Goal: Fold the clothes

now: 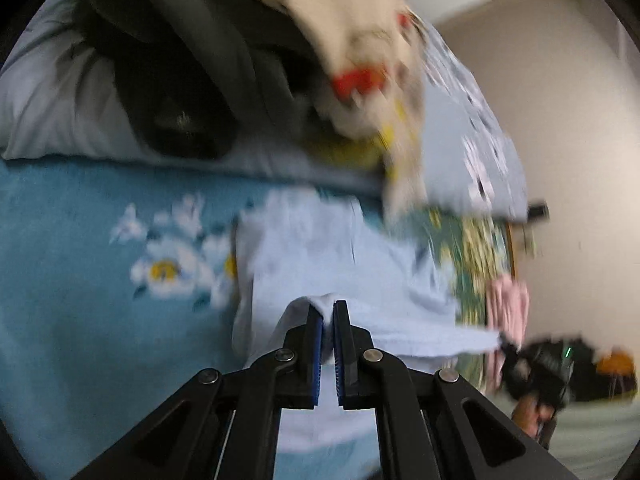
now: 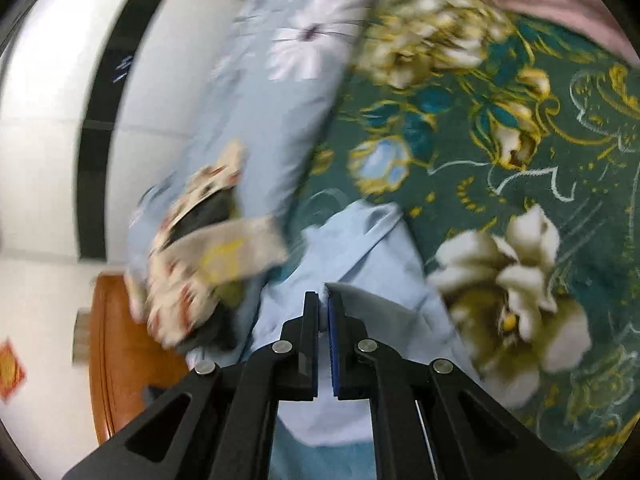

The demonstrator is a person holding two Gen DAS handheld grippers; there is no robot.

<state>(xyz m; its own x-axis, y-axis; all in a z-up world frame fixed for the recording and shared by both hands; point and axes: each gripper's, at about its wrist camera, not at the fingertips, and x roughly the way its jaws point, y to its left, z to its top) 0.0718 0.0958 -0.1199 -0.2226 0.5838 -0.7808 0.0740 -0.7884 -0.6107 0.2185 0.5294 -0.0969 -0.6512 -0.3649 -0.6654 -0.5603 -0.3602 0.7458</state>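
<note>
Left wrist view: the left gripper [image 1: 328, 308] has its jaws pinching an edge of the pale blue garment [image 1: 312, 248], which lies partly over a blue flowered blanket [image 1: 80, 260] on the bed. The right gripper [image 2: 323, 300] pinches another edge of it. The fold looks barely begun; the cloth is rumpled, and a patterned cream garment [image 1: 360, 40] and a dark one [image 1: 168, 72] wait, heaped, near a pillow [image 1: 48, 92]. A green flowered cover [image 2: 500, 140], plain walls and a wooden headboard [image 2: 108, 340] surround the bed.

Soft matt cloth garment [image 1: 320, 248], fleecy blanket [image 1: 80, 240] (plush nap), glossy wooden headboard [image 2: 108, 344].
</note>
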